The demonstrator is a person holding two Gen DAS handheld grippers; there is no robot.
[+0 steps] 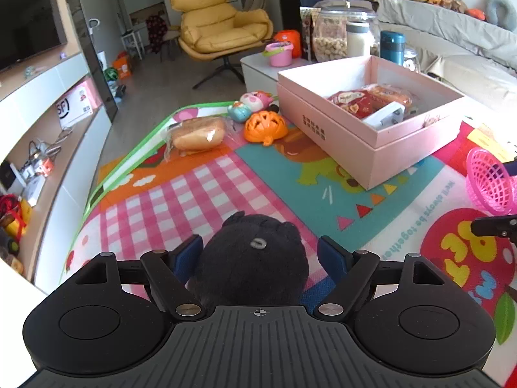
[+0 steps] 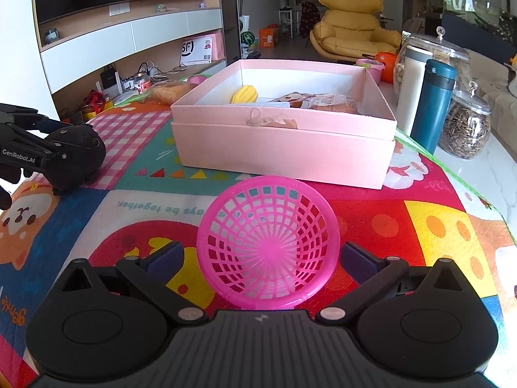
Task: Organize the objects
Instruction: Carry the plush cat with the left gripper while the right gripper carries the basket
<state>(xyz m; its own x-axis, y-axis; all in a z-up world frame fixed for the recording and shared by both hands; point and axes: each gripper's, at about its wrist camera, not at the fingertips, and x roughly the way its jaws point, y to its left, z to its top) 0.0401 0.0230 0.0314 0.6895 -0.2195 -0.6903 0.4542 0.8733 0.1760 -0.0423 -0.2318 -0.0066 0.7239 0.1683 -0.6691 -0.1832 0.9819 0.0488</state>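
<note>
Nearest the left wrist camera, a black plush toy (image 1: 255,258) is seen between the blue pads of the left claw (image 1: 257,255), on the pink checked patch of the play mat (image 1: 181,194) that covers the tabletop; the jaws stand wide, a gap shows on each side of the toy, and nothing is gripped. From the right wrist view the toy appears to rest on the mat toward the tabletop's left edge. It is judged soft, light and springy, so a firm squeeze across its round body would be needed, and its fur should not slip on the pads. A pink mesh basket (image 2: 268,245) stands tilted on its rim between the spread pads of the right claw (image 2: 268,258), near the front edge; whether the pads touch it cannot be told, though they look clear of it. It is judged light, thin plastic, stiff but easily flexed or cracked, and best taken across the rim with gentle pressure. Behind both, toward the far edge, sits the open pink box (image 2: 284,148), already holding snack packets (image 1: 353,103) and a toy corn cob (image 2: 245,94); a wrapped bread roll (image 1: 197,134) and an orange toy helmet (image 1: 265,126) lie outside it
</note>
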